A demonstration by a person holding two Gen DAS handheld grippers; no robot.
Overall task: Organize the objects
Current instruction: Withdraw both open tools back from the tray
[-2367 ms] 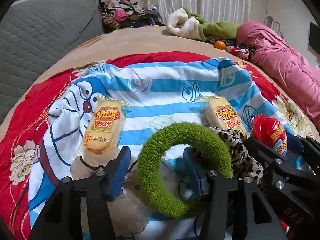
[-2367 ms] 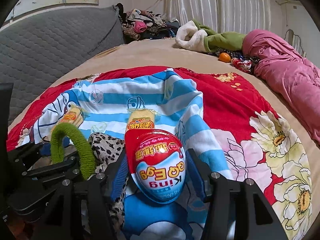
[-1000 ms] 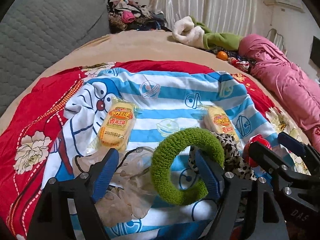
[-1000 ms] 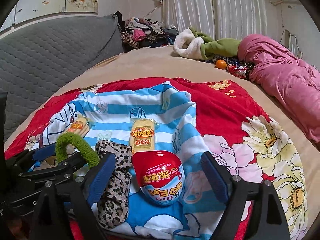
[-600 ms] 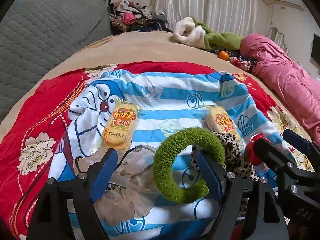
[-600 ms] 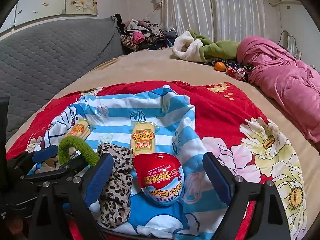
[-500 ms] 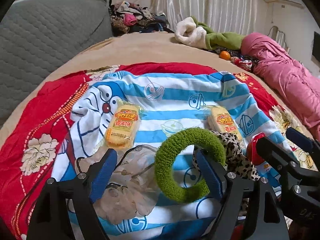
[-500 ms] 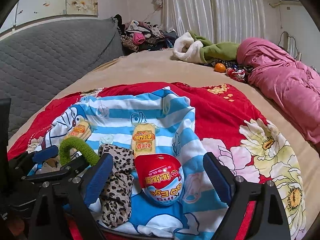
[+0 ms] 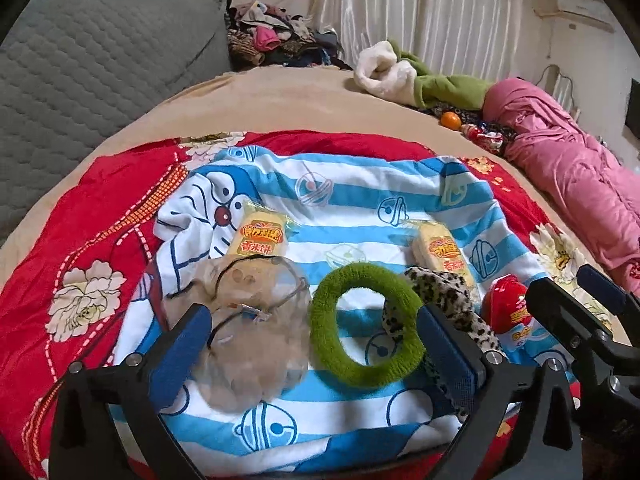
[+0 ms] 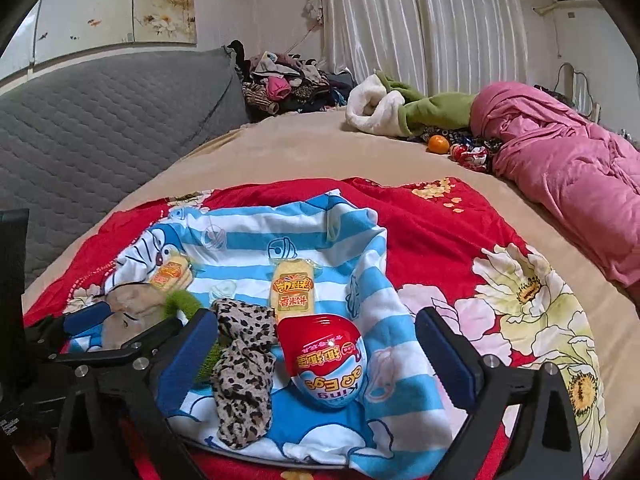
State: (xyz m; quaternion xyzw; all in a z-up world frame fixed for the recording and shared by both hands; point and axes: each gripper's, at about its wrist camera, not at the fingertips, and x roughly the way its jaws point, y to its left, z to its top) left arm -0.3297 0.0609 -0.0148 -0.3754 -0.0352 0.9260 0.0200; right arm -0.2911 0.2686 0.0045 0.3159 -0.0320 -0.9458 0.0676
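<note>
The green ring (image 9: pixel 366 324), a fuzzy hair tie, lies flat on the striped cloth (image 9: pixel 360 208) at lower centre of the left wrist view, between the blue pads of the left gripper (image 9: pixel 316 354). Its jaws are opening, already wide, and press on nothing; the ring's right edge sits just beside the right pad. The gripper tilts down toward the bed. Left of the ring lies a clear bag (image 9: pixel 256 320) with a thin black loop on it. To the ring's right is a leopard scrunchie (image 9: pixel 448 300), touching or nearly touching it.

In the right wrist view, the egg (image 10: pixel 326 360), red on top and blue-white below with upside-down lettering, lies on the cloth at lower centre. The right gripper (image 10: pixel 316 354) also tilts downward, jaws opening wide, the egg between them but clear of both pads. The scrunchie lies just left of the egg.

Two yellow snack packs (image 9: pixel 260 236) (image 9: pixel 444 252) lie further up the cloth, well apart. The cloth rests on a red flowered blanket (image 10: pixel 460 240) over a tan bed (image 10: pixel 320 152).
</note>
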